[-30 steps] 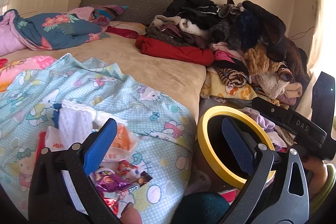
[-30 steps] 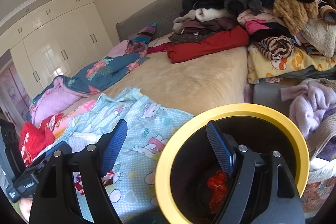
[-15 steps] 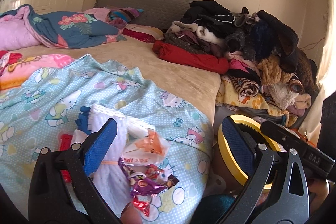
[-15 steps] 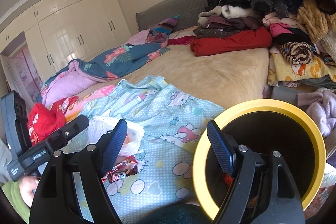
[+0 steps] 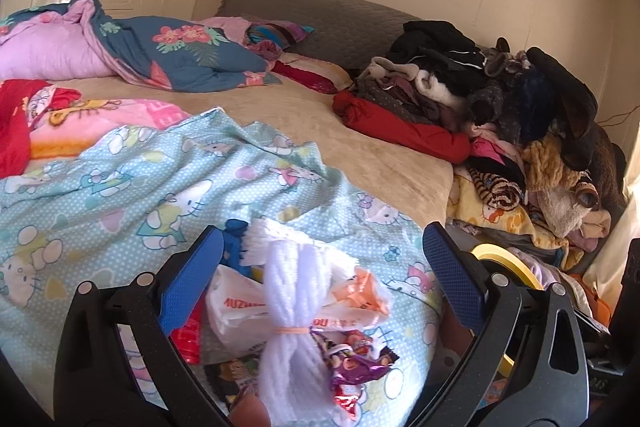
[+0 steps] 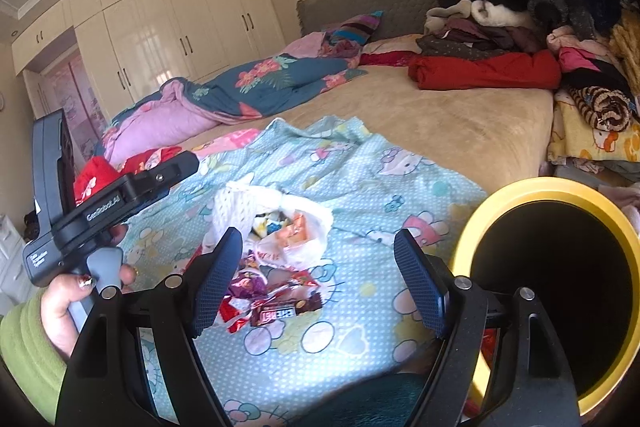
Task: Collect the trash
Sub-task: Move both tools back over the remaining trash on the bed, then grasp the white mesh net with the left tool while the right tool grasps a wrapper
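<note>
Here, left hand-held gripper point(image 5: 322, 279) spread wide above a litter pile point(image 5: 296, 315) on the blue sheet point(image 5: 120, 187) of the bed point(image 5: 380, 155), gripping nothing. In that pile: white plastic bag point(image 5: 236, 311), white yarn bundle point(image 5: 292, 327) tied with a rubber band, purple wrapper point(image 5: 356, 359), red packet point(image 5: 188, 335). Right hand-held gripper point(image 6: 318, 281) likewise wide and empty, poised over the same pile, with a brown candy wrapper point(image 6: 286, 311) lying between its blue pads point(image 6: 420, 291) on the sheet. Yellow-rimmed bin point(image 6: 472, 235) just beside the bed's edge, right of the right hand-held gripper, dark inside. Heap of clothes point(image 5: 500, 107) at the far right of the bed. Floral quilt point(image 6: 256, 83) bunched near the headboard.
</note>
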